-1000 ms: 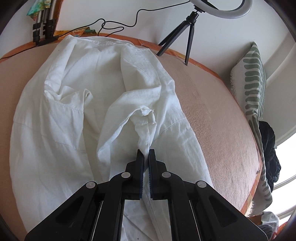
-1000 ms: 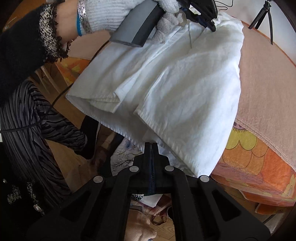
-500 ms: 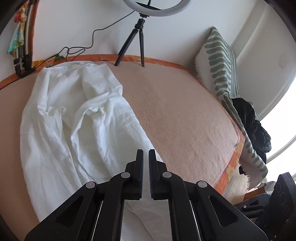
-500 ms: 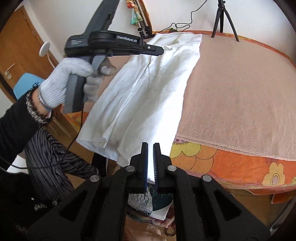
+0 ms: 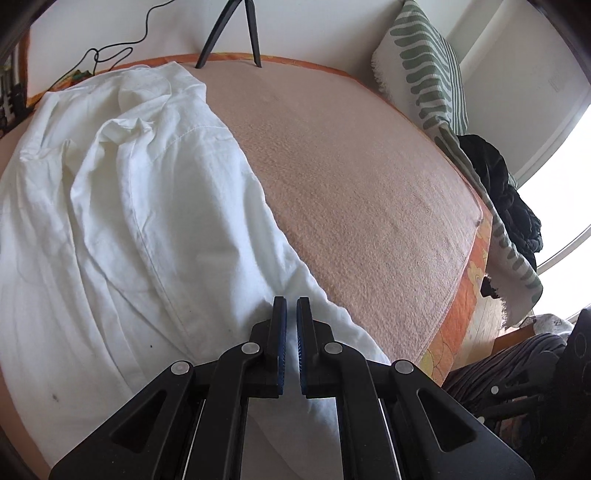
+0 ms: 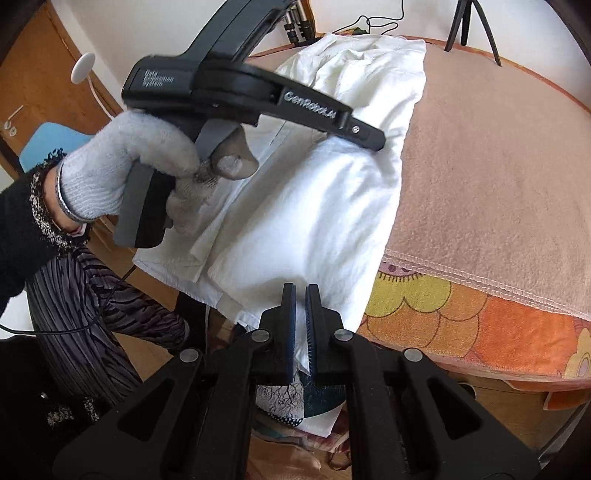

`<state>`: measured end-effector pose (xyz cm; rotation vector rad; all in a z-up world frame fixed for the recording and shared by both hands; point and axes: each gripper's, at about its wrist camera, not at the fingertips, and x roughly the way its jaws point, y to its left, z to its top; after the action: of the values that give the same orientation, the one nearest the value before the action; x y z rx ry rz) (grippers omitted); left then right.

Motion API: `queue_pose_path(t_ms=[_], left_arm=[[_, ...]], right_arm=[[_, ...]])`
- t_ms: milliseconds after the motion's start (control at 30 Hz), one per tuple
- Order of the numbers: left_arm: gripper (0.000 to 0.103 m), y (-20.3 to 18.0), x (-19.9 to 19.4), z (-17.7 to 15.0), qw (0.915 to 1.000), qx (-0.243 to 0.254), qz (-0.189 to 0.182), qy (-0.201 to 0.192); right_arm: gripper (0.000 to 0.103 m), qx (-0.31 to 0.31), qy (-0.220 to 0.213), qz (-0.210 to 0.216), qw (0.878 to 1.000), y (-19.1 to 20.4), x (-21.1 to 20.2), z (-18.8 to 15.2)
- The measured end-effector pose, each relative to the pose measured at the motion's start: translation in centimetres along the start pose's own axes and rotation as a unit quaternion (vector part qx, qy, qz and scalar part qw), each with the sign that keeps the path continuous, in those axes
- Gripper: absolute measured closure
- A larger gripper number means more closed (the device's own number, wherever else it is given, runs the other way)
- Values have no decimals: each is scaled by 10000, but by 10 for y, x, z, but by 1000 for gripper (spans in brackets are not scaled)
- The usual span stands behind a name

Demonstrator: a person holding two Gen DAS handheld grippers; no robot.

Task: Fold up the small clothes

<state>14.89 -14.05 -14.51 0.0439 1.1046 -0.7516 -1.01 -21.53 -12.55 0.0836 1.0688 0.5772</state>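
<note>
A white garment (image 5: 147,221) lies spread along the left side of a peach blanket (image 5: 351,177) on the bed. Its top end is rumpled, and its hem (image 6: 258,295) hangs over the bed's front edge. My left gripper (image 5: 291,301) hovers over the garment's right border near the hem. Its jaws are shut to a thin slit with nothing in them. In the right wrist view a gloved hand (image 6: 122,173) holds that left gripper (image 6: 369,136) above the cloth. My right gripper (image 6: 301,288) is shut just in front of the hanging hem, gripping no cloth that I can make out.
A tripod (image 5: 229,33) and a black cable (image 5: 110,51) stand at the bed's far edge by the wall. A green-striped pillow (image 5: 424,66) and dark clothing (image 5: 509,199) sit at the right end. A flowered orange sheet (image 6: 461,314) covers the bed's front side. A wooden door (image 6: 37,92) is at the left.
The bunched fold that reached the left gripper's tips a second ago now lies on the garment. That gripper has swung right, toward the garment's border. The right gripper has backed off and risen from the hem.
</note>
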Motion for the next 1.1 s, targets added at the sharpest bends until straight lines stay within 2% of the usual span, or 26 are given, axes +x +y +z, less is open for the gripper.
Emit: queue_pose_path(t_ms=[33, 100, 167, 233, 333, 400, 500, 633, 767, 833, 1000, 1100], left_arm=[[99, 0, -5, -2, 10000, -21, -33, -14], [99, 5, -24, -5, 9993, -196, -194, -256], [99, 14, -39, -2, 9983, -342, -115, -456], [99, 25, -47, 5, 9973, -394, 137, -600], [96, 45, -48, 15, 9938, -725, 487, -694], [77, 52, -44, 22, 9919, -768, 703, -730], [76, 59, -34, 37, 9907, -837, 797, -711], [76, 62, -17, 50, 9903, -765, 988, -600], [76, 62, 2, 51, 9871, -497, 1471, -402], [76, 62, 3, 48, 9862, -352, 1544, -487], [76, 62, -12, 45, 9879, -429, 1406, -491], [76, 44, -29, 35, 9901, -194, 1192, -713]], right_arm=[[97, 64, -72, -52, 9999, -4, -5, 1], [90, 180, -205, -308, 9992, -10, -12, 3], [70, 272, -289, -430, 9983, -17, -15, 5], [70, 314, -301, -422, 9982, -20, -14, 8], [70, 119, -456, -544, 9974, -9, -14, 11], [70, -170, -622, -540, 9965, 4, -15, 18], [70, -635, -771, -572, 9934, 22, -13, 25], [70, -819, -837, -440, 9921, 31, 1, 40], [70, -782, -532, -300, 9951, 25, 25, 45], [70, -771, -251, -267, 9963, 22, 34, 36], [70, -693, -34, 17, 9976, 16, 18, 5], [70, -490, 389, 301, 9976, 11, 5, -10]])
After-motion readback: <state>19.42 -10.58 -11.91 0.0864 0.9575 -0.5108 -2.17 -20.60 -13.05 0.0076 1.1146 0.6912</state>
